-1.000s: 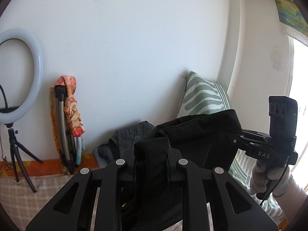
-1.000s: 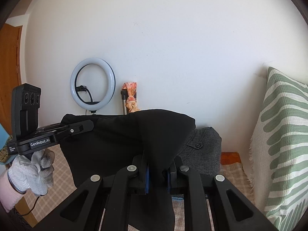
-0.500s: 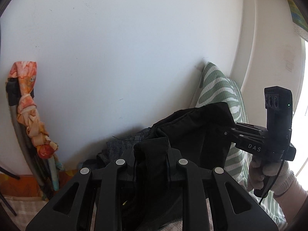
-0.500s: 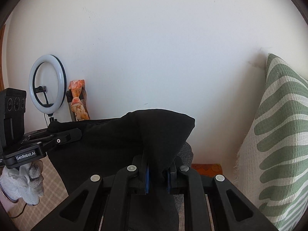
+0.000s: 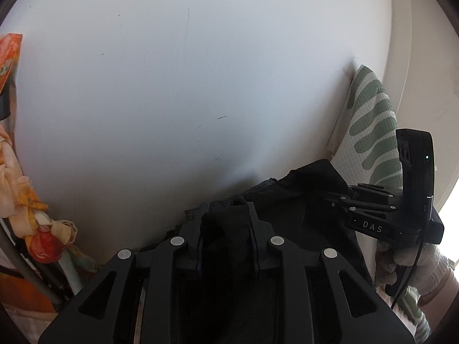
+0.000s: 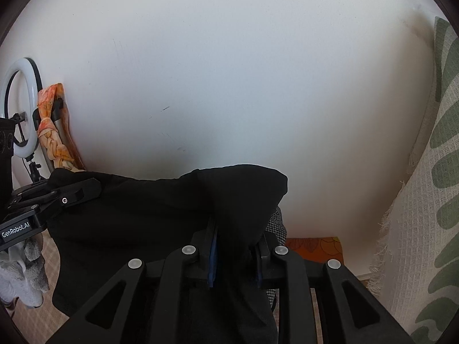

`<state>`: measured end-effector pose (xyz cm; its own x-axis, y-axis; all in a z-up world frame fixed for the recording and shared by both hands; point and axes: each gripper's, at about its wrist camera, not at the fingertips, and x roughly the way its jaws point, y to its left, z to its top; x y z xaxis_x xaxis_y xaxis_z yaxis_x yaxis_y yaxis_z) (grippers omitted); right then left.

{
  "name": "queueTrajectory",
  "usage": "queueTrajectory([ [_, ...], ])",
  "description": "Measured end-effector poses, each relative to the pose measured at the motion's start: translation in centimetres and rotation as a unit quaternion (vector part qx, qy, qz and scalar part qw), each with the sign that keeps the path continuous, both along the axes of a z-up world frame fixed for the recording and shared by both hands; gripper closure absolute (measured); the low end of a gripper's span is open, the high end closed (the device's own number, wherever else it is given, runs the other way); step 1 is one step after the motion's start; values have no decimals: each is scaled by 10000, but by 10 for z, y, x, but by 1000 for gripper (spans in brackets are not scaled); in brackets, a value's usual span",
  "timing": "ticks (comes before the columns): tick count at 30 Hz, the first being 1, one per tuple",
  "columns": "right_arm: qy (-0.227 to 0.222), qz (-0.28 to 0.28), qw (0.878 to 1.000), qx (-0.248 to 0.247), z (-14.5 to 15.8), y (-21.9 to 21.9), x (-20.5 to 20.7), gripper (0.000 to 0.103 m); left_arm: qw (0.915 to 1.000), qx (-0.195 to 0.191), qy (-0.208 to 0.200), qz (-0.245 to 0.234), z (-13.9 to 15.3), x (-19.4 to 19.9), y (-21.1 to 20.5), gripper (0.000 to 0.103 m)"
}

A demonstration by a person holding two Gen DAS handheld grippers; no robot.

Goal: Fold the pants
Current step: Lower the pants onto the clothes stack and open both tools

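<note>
Black pants (image 6: 160, 209) hang stretched in the air between my two grippers, close to a white wall. My left gripper (image 5: 228, 220) is shut on a bunched edge of the pants (image 5: 304, 200). My right gripper (image 6: 236, 243) is shut on the other edge, with cloth draped over its fingertips. In the left wrist view the right gripper (image 5: 335, 197) shows at the right, clamped on the cloth. In the right wrist view the left gripper (image 6: 86, 189) shows at the left, also clamped. The lower part of the pants is hidden behind the gripper bodies.
A green-striped white pillow (image 6: 424, 200) leans at the right, also in the left wrist view (image 5: 370, 132). Grey garments (image 6: 276, 223) lie against the wall below the pants. A ring light (image 6: 20, 109) and an orange cloth tied on a folded stand (image 5: 31, 215) are at the left.
Both grippers have moved with the pants toward the wall and to the right. The ring light has left the left wrist view and the wall fills more of both views.
</note>
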<state>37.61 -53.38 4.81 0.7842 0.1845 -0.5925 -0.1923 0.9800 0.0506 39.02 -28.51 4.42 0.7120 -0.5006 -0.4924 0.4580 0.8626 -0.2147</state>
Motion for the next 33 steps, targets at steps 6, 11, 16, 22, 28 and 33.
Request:
queueTrajectory([
  [6,-1,-582,9982,-128,-3,-11,10,58,9986,289,-158,419,2,8,5,35],
  [11,-61,-784,9968,-111,1,-17,0,38,9987,254,-79,441,1,3,22,35],
  [16,-86,-981,9950,-165,10,-19,-12,34,9987,274,-22,427,4,-8,26,35],
  [22,-252,-1070,9939,96,26,-27,-37,22,9989,134,1,439,18,-34,46,34],
  [28,-218,-1033,9944,31,30,-21,-76,20,9989,-41,104,466,34,-67,66,32],
  [33,-256,-936,9953,-41,38,-10,-119,17,9990,26,-38,441,50,-109,76,24],
])
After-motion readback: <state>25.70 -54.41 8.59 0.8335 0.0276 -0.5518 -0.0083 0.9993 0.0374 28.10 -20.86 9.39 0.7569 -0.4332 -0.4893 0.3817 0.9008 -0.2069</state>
